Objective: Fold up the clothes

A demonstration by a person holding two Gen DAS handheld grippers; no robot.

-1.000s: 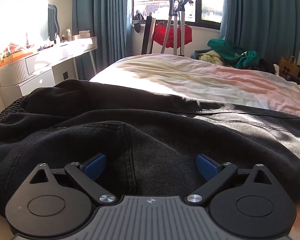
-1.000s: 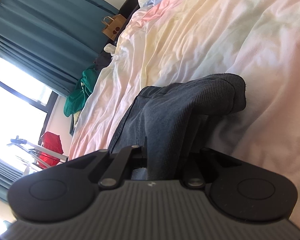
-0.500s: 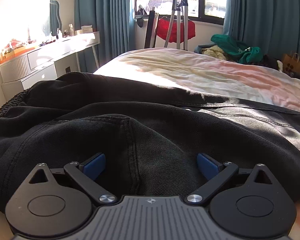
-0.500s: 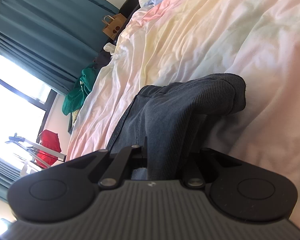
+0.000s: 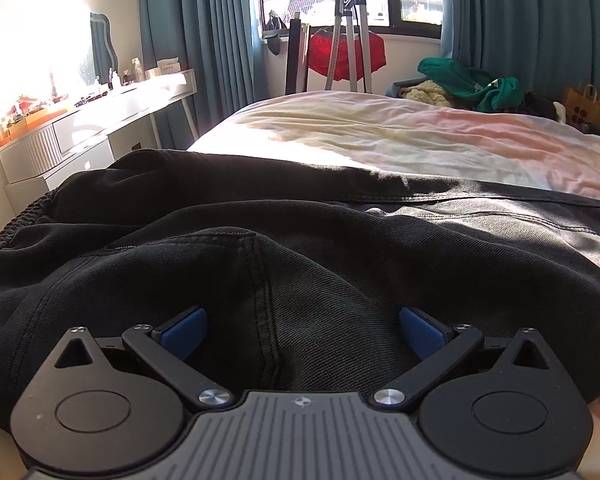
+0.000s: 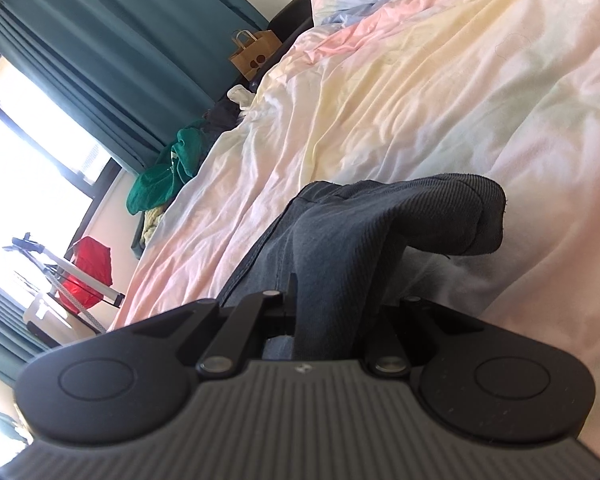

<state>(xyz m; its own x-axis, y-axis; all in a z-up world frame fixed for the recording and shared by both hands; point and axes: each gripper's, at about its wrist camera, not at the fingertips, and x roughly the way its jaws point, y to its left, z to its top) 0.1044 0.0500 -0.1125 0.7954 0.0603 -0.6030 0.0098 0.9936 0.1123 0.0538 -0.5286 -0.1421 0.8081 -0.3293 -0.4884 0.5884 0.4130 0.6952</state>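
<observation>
Left matte-black two-finger gripper (image 5: 302, 330): blue rectangular finger pads (image 5: 184, 330), silver pivot screws, twin round black discs, grey ribbed centre plate with small cross mark. Right matte-black gripper (image 6: 328, 312): same black linkage, grey ribbed plate.

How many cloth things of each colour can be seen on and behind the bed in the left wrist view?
Black: 1, the trousers
Pastel: 1, the sheet
Red: 1, the cloth by the window
Green: 1, the garment
Cream: 1, the knit
Total: 5
</observation>
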